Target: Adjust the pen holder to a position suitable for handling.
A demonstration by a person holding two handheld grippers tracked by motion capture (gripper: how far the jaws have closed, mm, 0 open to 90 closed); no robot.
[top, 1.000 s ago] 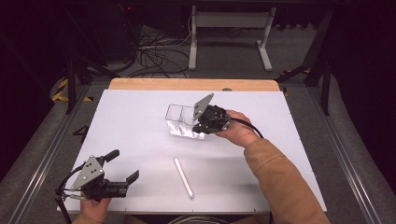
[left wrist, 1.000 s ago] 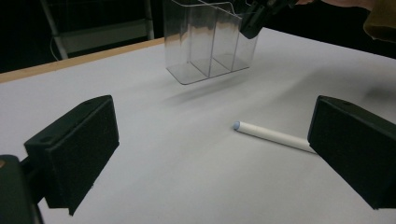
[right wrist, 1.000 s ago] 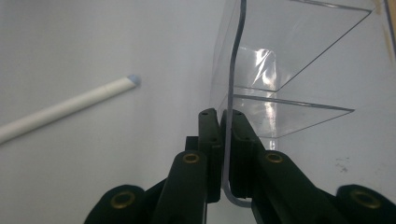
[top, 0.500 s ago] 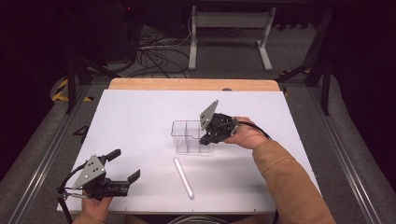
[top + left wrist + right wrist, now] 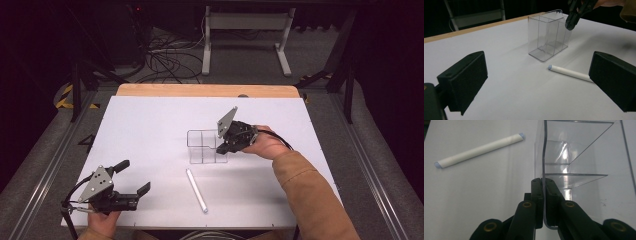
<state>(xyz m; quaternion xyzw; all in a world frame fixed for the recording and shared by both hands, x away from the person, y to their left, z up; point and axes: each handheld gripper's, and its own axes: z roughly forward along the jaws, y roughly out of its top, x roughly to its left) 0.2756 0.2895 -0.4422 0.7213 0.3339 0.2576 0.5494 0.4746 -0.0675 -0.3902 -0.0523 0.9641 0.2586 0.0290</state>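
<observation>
A: Near the table's (image 5: 150,120) middle, the clear box (image 5: 206,146) stands upright w/ the right claw (image 5: 223,148) clamped on its wall, jaws closed on the thin plastic at the top edge.

B: Risk?

A: Prob. tipping. The grip's high on one wall, so any sideways tug could lever the box over or skid it along. The wall's also slick and thin & might slip out of the pads, I'd guess.

B: Where's the box vs. the claw?

A: The pinched wall is on the side toward the person's right hand (image 5: 265,143); the rest of the box sits beyond the jaws, dividers inside, nothing in it.

B: The stick?

A: White stick (image 5: 196,190) lies flat just in front of the box, on the person's side, not touching.

B: Other claw?

A: Left claw (image 5: 134,178) is well off from the box at the near-left edge, jaws wide apart, holding nothing.
</observation>
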